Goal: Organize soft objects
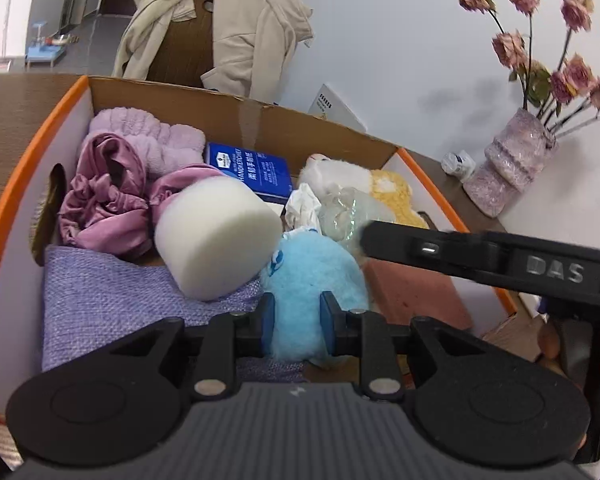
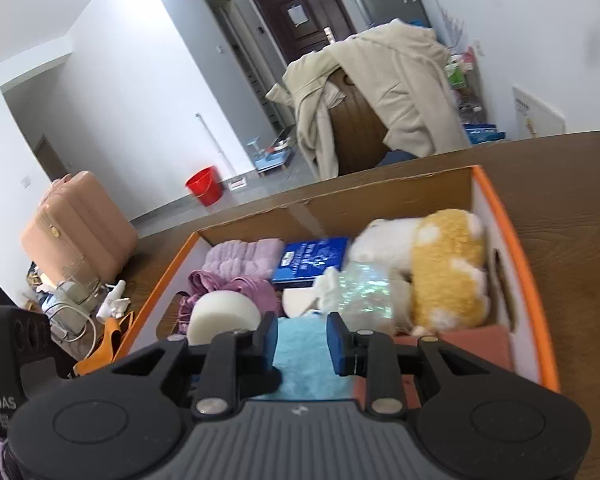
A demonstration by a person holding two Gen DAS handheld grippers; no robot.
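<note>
Soft objects fill the orange-rimmed cardboard box on the wooden table: a white foam cylinder leans on a purple woven cloth, beside a blue plush toy and a yellow-and-white plush. Left gripper has its 2 blue pads pressed against the blue plush toy's sides. Right gripper hovers above the same toy with its fingers parted and holding nothing.

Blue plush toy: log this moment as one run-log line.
left gripper: shut on blue plush toy | right gripper: open, over the toy | toy: in cardboard box, beside white foam cylinder
</note>
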